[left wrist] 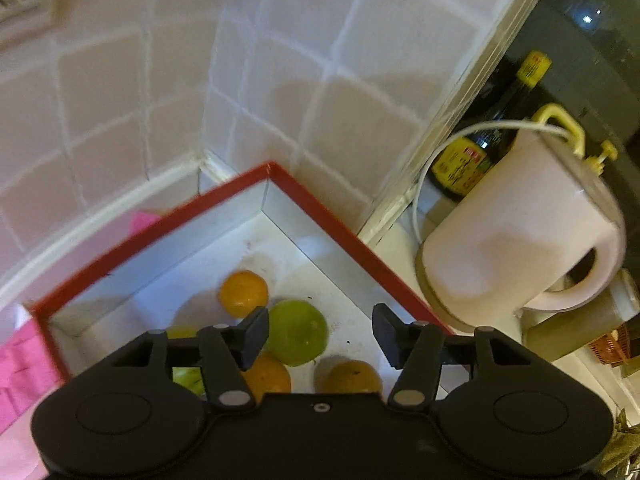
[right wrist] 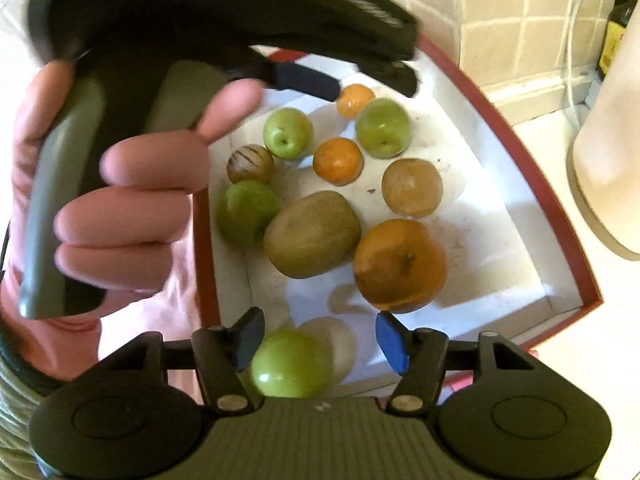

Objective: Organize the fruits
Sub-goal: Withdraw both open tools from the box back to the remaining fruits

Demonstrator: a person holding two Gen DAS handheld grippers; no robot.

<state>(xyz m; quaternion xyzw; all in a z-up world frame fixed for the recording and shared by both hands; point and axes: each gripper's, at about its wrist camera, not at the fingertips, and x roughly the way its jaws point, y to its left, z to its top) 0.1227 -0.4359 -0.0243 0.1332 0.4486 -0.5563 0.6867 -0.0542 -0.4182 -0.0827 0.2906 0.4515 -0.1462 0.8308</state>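
Fruits lie loose in red-rimmed box point(right wrist: 520, 168) on counter point(right wrist: 560, 360). Left tool point(left wrist: 320, 332) jaws apart, empty, above green apple point(left wrist: 298, 332). Right tool point(right wrist: 318, 340) jaws apart, clear of near green apple point(right wrist: 292, 364).

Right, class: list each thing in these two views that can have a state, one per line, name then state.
left gripper: open, nothing between its fingers
right gripper: open, green fruit loose below it
red-rimmed box: lidless, fruit lying loose inside
kettle: upright, lid down
dark bottle: upright, capped
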